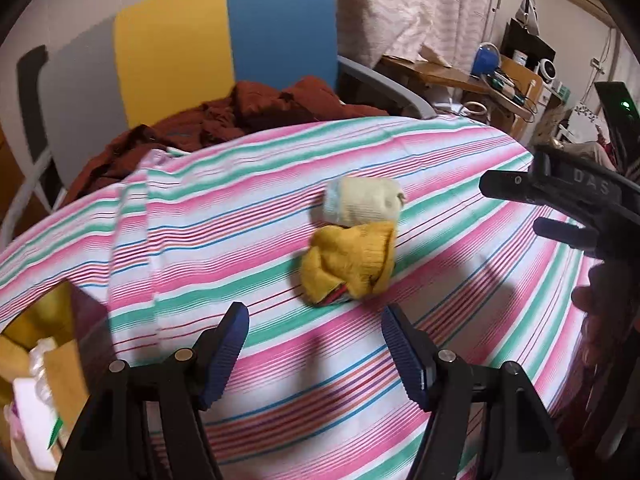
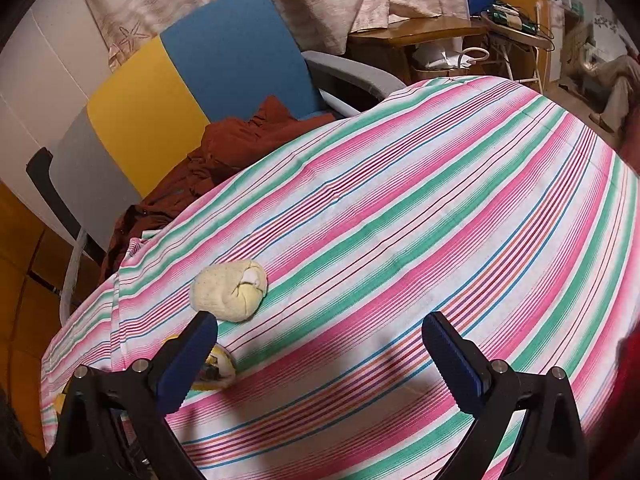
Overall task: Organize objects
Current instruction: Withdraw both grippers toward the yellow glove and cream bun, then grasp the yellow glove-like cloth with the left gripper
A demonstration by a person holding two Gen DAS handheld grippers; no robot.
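Two rolled sock bundles lie side by side on the striped cloth (image 1: 240, 208). The pale cream bundle (image 1: 363, 201) sits just beyond the mustard-yellow bundle (image 1: 352, 264), and they touch. My left gripper (image 1: 314, 320) is open just short of the yellow bundle, with nothing between its fingers. In the left wrist view my right gripper (image 1: 516, 208) enters from the right, beside the cream bundle. In the right wrist view my right gripper (image 2: 320, 334) is open and empty. The cream bundle (image 2: 228, 291) lies just beyond its left finger. That finger hides most of the yellow bundle (image 2: 218, 366).
A chair with a yellow and blue back (image 1: 224, 40) stands behind the table with a rust-brown garment (image 1: 240, 116) heaped on it. A wooden desk (image 1: 460, 76) with clutter is at the back right. Boxes (image 1: 36, 360) sit below the table's left edge.
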